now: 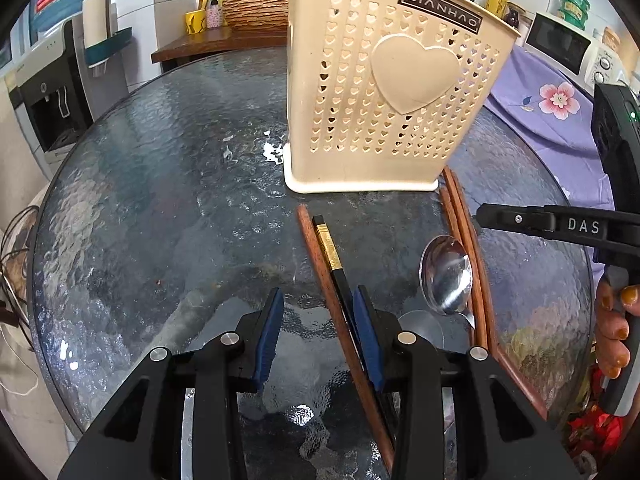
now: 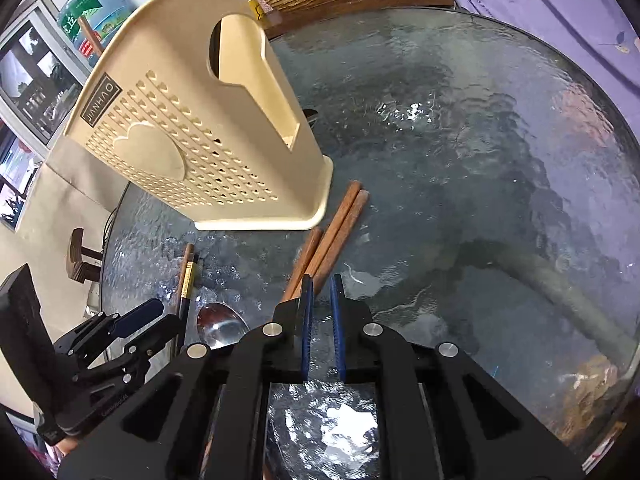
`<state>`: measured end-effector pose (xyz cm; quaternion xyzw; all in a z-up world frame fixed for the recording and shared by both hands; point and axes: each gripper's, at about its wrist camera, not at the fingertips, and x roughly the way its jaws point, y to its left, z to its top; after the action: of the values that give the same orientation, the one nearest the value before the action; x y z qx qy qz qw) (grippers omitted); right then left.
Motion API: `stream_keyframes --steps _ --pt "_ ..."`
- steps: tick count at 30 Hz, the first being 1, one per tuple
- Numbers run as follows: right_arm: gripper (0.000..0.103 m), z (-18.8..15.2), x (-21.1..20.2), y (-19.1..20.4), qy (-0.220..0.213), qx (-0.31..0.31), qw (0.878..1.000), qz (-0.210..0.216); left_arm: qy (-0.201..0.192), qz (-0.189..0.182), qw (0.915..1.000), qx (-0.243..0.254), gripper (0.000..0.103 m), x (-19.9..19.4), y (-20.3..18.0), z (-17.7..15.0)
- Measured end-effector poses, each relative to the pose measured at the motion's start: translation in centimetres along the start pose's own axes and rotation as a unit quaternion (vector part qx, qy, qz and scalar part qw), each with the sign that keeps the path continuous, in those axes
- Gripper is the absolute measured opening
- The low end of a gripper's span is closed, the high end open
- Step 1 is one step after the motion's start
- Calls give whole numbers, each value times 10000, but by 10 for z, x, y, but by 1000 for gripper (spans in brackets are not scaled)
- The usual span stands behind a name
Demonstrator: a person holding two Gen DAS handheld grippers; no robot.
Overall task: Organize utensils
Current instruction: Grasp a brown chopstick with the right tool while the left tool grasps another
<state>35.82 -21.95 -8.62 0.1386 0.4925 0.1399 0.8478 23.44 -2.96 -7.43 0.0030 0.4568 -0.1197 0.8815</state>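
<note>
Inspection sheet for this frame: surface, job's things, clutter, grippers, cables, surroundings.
Surface: round textured glass table, wet glints.
Job's things: beige utensil holder upright; brown chopsticks, black-gold chopstick and metal spoon lying on the glass.
Clutter: nothing seen on the table.
Grippers: left gripper open beside the black-gold chopstick; right gripper shut, nothing seen held.
Cables: wires off the table's left edge.
Surroundings: water dispenser, microwave, purple floral cloth.

Right gripper (image 2: 322, 304) over the glass table (image 2: 480, 160)
Its fingers (image 2: 307, 312) stand nearly closed, empty, beside brown chopsticks (image 2: 336, 232) near the cream holder (image 2: 192, 128).
</note>
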Motion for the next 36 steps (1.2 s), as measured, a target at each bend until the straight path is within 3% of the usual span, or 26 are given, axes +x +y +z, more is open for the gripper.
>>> stream_keyframes --steps 9,15,19,22,28,32,36 --pt "10 0 10 11 164 -131 9997 -140 -8 161 9998 -90 36 -5 17 -4" --pt "10 18 15 2 235 -92 9990 -369 37 164 9991 -385 36 -5 40 1" --pt "11 32 23 5 278 -227 9970 -692 78 210 9994 -247 36 0 35 7" --pt "12 39 27 1 359 34 9972 -662 79 311 9994 -141 36 4 28 11" --pt "12 42 30 6 294 -65 9961 -830 94 377 9992 -78 35 11 23 19" --pt "13 48 30 4 228 -133 9934 -1120 100 498 9987 26 21 15 25 24" --pt "13 51 29 0 280 -29 9942 -1036 131 484 9987 -48 19 17 37 28"
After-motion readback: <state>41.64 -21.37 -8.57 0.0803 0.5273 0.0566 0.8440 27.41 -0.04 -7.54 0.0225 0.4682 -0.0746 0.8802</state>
